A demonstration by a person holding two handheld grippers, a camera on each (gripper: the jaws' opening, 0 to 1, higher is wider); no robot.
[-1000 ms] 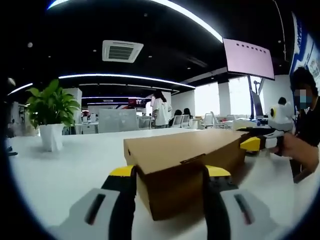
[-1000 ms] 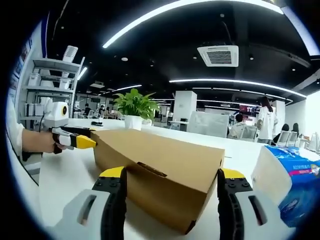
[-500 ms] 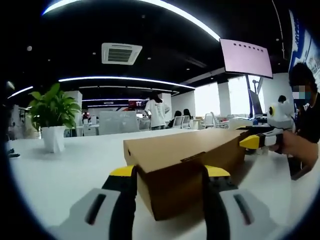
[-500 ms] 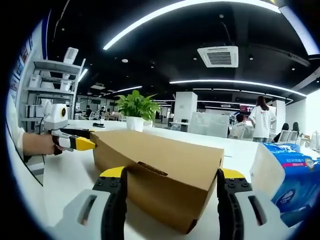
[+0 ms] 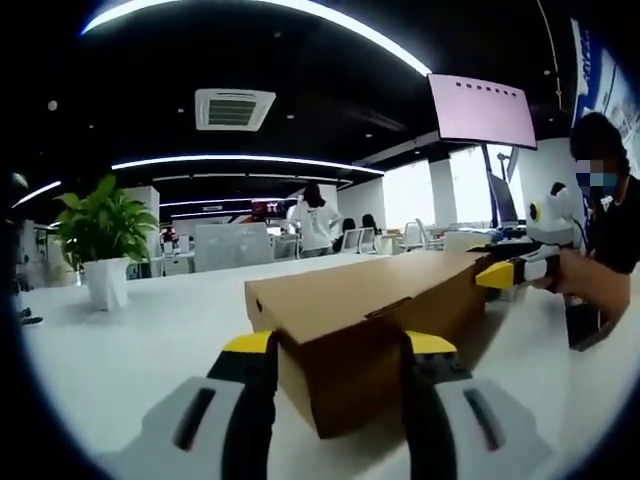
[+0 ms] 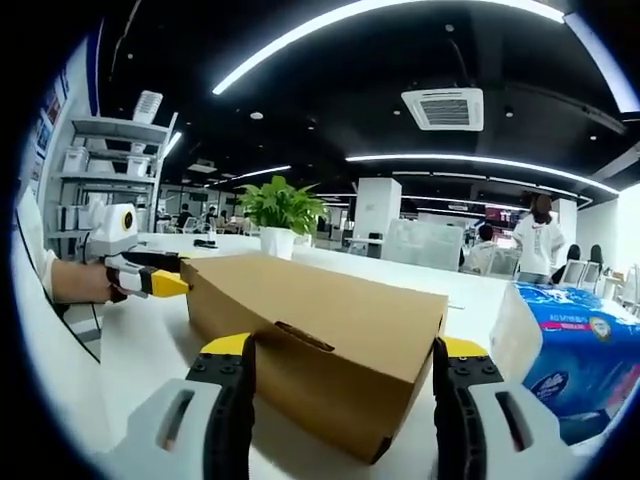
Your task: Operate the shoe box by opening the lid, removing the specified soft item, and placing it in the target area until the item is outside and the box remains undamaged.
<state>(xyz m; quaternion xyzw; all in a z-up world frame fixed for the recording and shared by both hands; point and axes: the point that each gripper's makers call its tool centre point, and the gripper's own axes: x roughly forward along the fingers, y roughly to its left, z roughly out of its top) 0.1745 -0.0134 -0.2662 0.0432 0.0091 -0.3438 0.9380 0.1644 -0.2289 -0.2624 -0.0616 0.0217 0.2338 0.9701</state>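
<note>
Left gripper view: the left claw (image 5: 335, 350) spreads wide, straddling a closed cardboard box (image 5: 370, 310) on a white counter (image 5: 130, 340). Right claw (image 6: 340, 355) likewise gapes around the box's other end.

Potted plant (image 5: 101, 236) on white table (image 5: 120, 340); blue-and-white package (image 6: 570, 350) at table edge; pink screen (image 5: 482, 110) overhead; ceiling vent (image 6: 443, 108); shelving (image 6: 100, 170); people (image 5: 312, 215) standing beyond.
</note>
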